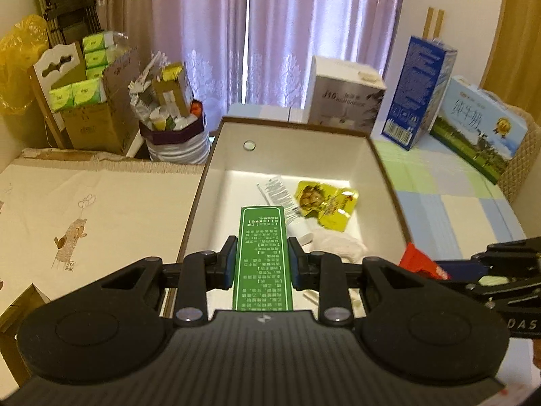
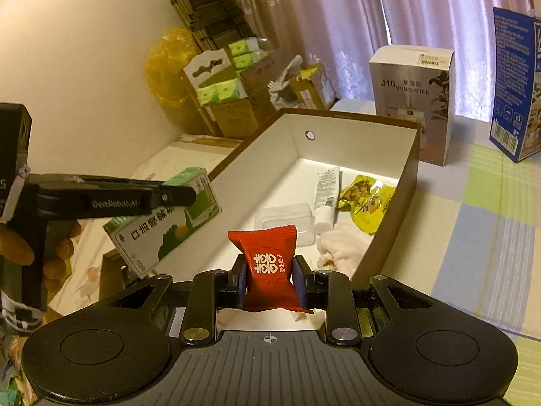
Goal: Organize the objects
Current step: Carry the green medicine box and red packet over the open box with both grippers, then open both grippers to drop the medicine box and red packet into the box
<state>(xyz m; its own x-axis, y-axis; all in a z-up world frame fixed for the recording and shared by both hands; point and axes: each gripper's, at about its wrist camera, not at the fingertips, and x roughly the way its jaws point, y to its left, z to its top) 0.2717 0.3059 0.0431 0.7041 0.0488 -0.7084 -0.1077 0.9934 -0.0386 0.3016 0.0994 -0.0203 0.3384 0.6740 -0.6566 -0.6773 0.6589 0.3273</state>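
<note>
My left gripper (image 1: 261,260) is shut on a green carton (image 1: 261,257) and holds it above the near end of an open white box with a brown rim (image 1: 385,169). The carton also shows in the right wrist view (image 2: 169,223), held by the left gripper (image 2: 182,196). My right gripper (image 2: 270,279) is shut on a red candy packet (image 2: 268,267) over the box's near edge (image 2: 402,182). Inside the box lie a white tube (image 1: 284,199), a yellow snack pouch (image 1: 326,204), a white cloth (image 1: 338,245) and a clear plastic case (image 2: 287,220).
A humidifier box (image 1: 345,91), a blue carton (image 1: 419,91) and a milk box (image 1: 480,125) stand behind the white box on a checked cloth (image 1: 449,209). Cardboard boxes of green tissue packs (image 1: 88,91) and a full bin (image 1: 172,121) stand at the back left.
</note>
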